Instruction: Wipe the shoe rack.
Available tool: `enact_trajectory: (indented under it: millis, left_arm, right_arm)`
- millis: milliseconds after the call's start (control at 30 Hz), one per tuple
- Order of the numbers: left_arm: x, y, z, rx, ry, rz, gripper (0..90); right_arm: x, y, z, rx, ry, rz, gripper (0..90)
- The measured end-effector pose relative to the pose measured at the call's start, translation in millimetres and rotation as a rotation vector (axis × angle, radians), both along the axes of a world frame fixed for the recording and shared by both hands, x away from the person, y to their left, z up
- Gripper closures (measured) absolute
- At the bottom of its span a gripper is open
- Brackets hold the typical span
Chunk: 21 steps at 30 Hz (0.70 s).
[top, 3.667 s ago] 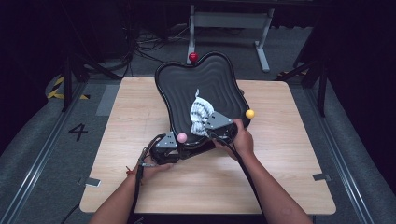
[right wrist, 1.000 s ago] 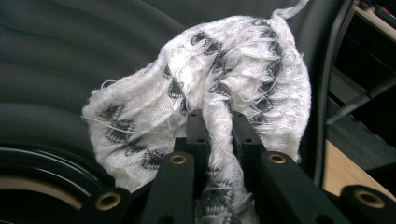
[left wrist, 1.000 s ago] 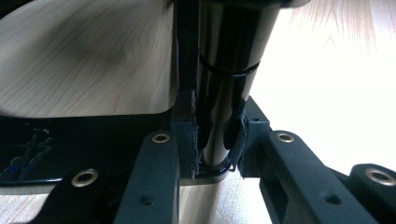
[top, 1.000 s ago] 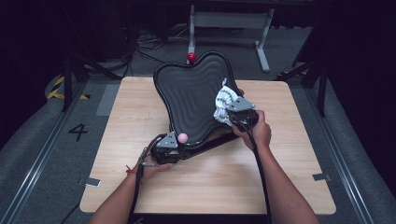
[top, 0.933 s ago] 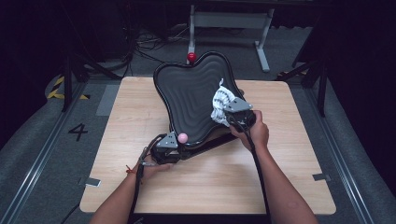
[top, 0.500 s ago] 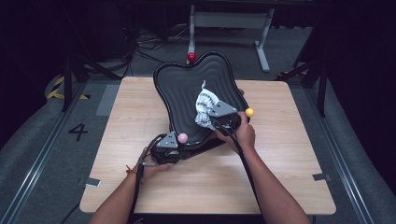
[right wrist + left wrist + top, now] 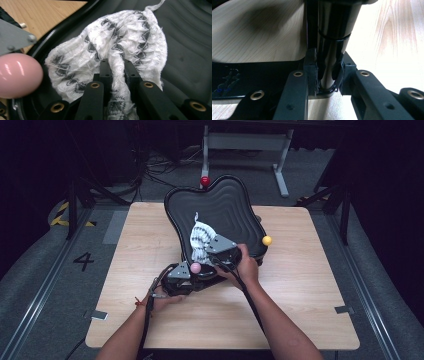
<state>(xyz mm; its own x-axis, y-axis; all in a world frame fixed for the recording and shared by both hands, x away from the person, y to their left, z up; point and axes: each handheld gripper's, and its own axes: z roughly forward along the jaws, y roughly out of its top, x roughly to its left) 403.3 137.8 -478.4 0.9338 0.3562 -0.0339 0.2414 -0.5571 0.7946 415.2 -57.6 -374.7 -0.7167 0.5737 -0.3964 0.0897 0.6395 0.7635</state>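
Right gripper view: right gripper (image 7: 117, 72) clamped on cloth (image 7: 110, 47), lower end cut off; left gripper (image 7: 327, 75) clamped on tray's post (image 7: 332, 32), top hidden.

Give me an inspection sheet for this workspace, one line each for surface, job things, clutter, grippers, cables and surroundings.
Surface: wooden table, bare around the work.
Job things: black ridged tray tilted on its stand; white patterned cloth lying on it.
Clutter: nothing seen on the table.
Grippers: left gripper shut on the stand's black post; right gripper shut on the cloth. Pink knob, yellow knob and red knob sit at the tray's edge.
Cables: one trails along each forearm; more lie on the floor behind.
Surroundings: dark room, grey floor, metal frame behind.
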Motion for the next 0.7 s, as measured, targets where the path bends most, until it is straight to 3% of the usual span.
enact_trajectory:
  millis: [333, 500, 667, 700]
  left_arm:
    - [0.0, 0.0, 0.1, 0.002, 0.000, 0.000, 74.2]
    - [0.1, 0.0, 0.0, 0.001, 0.001, 0.000, 74.2]
    - [0.3, 0.3, 0.1, 0.003, 0.003, -0.002, 74.2]
    - [0.4, 0.4, 0.1, 0.002, 0.002, -0.003, 74.2]
  right_arm:
    - [-1.6, 7.3, 1.1, -0.002, 0.006, 0.013, 80.7]
    - [4.3, -2.8, 2.6, -0.035, -0.005, -0.032, 80.8]
    - [12.7, -21.8, 3.2, -0.049, 0.000, -0.088, 80.9]
    - [18.3, -33.8, 3.0, -0.044, 0.008, -0.119, 80.9]
